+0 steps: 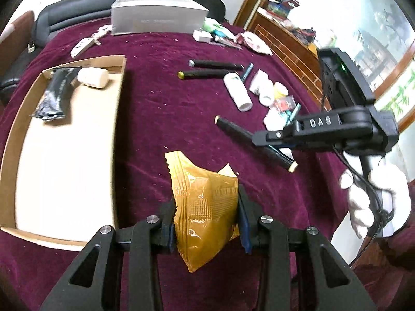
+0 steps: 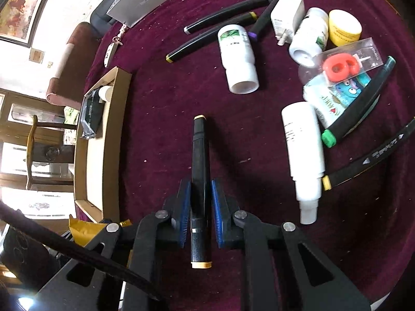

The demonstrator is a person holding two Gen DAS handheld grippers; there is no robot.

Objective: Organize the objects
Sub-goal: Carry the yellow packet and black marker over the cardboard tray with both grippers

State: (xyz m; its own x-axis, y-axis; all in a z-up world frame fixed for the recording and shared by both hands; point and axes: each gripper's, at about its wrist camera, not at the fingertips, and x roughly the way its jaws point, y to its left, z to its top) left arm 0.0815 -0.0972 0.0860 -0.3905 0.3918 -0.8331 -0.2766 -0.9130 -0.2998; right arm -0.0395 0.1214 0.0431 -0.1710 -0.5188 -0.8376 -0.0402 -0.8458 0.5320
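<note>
Left wrist view showed the cardboard tray [image 1: 118, 103] on the maroon tablecloth [image 1: 168, 119]; beside it, the left gripper [image 1: 206, 223] clamped an orange packet [image 1: 207, 207], while the right gripper [image 2: 201, 207] pinched a black marker [image 2: 199, 168].

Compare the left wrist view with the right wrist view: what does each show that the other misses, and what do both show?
Only the left wrist view: the left gripper shut on a yellow packet, and the gloved hand holding the right gripper. Only the right wrist view: the red ring in clear packaging and a green-capped marker. Both: the right gripper shut on a black marker, the cardboard tray, and the maroon cloth.
</note>
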